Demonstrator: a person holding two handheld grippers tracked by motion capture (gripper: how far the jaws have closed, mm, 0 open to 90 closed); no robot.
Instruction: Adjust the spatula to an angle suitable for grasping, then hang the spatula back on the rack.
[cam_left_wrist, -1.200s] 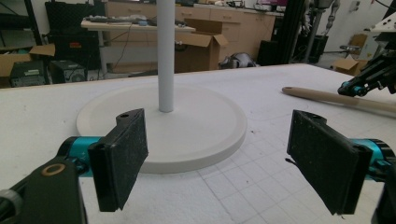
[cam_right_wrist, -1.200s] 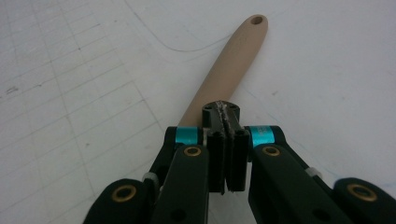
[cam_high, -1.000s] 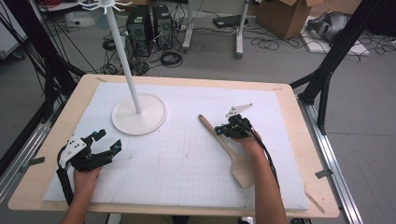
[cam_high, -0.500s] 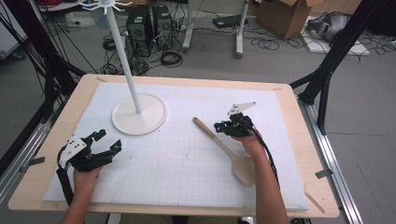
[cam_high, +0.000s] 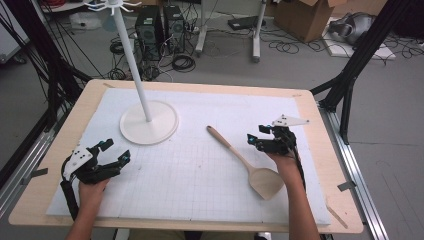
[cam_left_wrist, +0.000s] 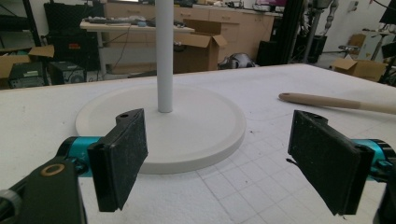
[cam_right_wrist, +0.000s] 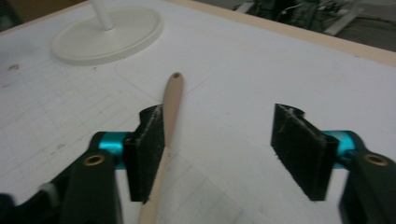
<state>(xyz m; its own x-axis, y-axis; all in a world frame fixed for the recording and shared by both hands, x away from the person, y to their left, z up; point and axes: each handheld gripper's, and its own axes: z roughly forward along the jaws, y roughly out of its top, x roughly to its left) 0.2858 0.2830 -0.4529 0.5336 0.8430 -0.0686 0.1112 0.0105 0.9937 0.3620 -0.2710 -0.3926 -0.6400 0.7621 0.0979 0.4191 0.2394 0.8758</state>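
High view: wooden worktop (cam_high: 310, 107) covered by a white gridded mat (cam_high: 200, 170). White stand (cam_high: 148, 121) sits rear-left on the mat, round base flat, pole upright, hooks at the top. Wooden spatula (cam_high: 244, 162) lies flat right of centre, handle tip pointing toward the stand, blade toward the person's edge. Left gripper (cam_high: 107, 155) rests near the front-left of the mat, held by the left hand (cam_high: 90, 187), fingers spread wide, nothing between them, aimed toward the stand base. Right gripper (cam_high: 256, 139) is just right of the spatula handle, right hand (cam_high: 285, 162) behind it, beside the blade. Floor beyond has cables, computer towers and cardboard boxes.

Left gripper view: left gripper (cam_left_wrist: 217, 158) with both black pads wide apart and empty, low over the mat. Stand base (cam_left_wrist: 187, 121) dead ahead between them, near but apart. Spatula handle (cam_left_wrist: 336, 101) lies to the right, well clear.

Right gripper view: right gripper (cam_right_wrist: 219, 149) fingers wide. Spatula handle (cam_right_wrist: 169, 105) runs along the inner face of the left-hand pad (cam_right_wrist: 149, 149), touching or just beside it; cannot tell which. The other pad is well off it, so no grip. Handle end has a small hole. Stand base (cam_right_wrist: 109, 35) top left, blurred.
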